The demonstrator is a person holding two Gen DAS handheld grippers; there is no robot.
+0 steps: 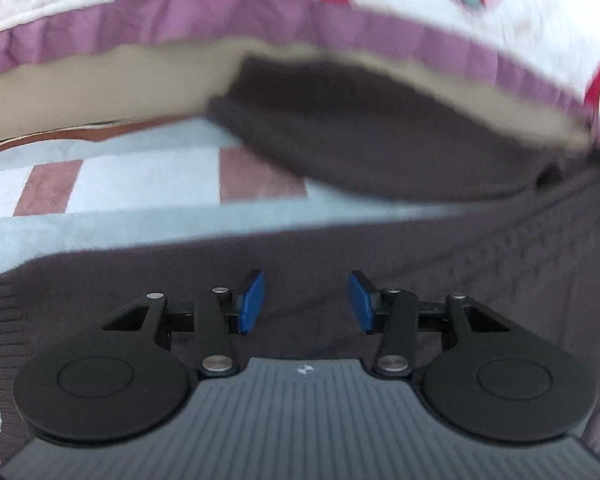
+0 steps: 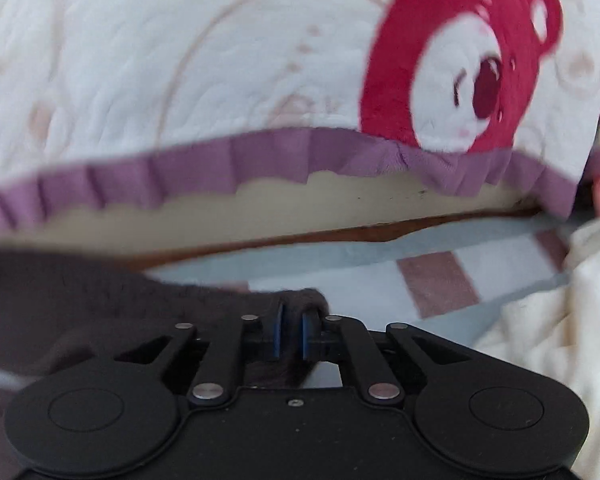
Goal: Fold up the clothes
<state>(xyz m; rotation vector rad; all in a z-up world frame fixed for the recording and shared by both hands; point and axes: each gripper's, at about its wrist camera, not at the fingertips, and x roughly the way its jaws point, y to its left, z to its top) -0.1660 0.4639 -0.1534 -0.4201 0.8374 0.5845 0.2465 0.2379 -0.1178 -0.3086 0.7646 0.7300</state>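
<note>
Sweater (image 1: 340, 280) under left gripper (image 1: 306, 304), on blanket (image 1: 139, 192); quilt (image 1: 259, 24) beyond. Sweater fold between right gripper (image 2: 291, 334) pads.

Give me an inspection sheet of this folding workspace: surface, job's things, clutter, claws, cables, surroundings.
Surface: pale blue blanket with white and dusty pink blocks; picture blurred.
Job's things: dark brown knit sweater spread on the blanket, ribbed hem at the left, one part raised or folded over behind it.
Clutter: cream fabric bunched at the right.
Claws: left claw open above the sweater, nothing between its blue pads; right claw shut on a pinch of the sweater's edge.
Cables: nothing seen.
Surroundings: white quilt with red bear print and purple ruffle trim; beige panel beneath it.
</note>
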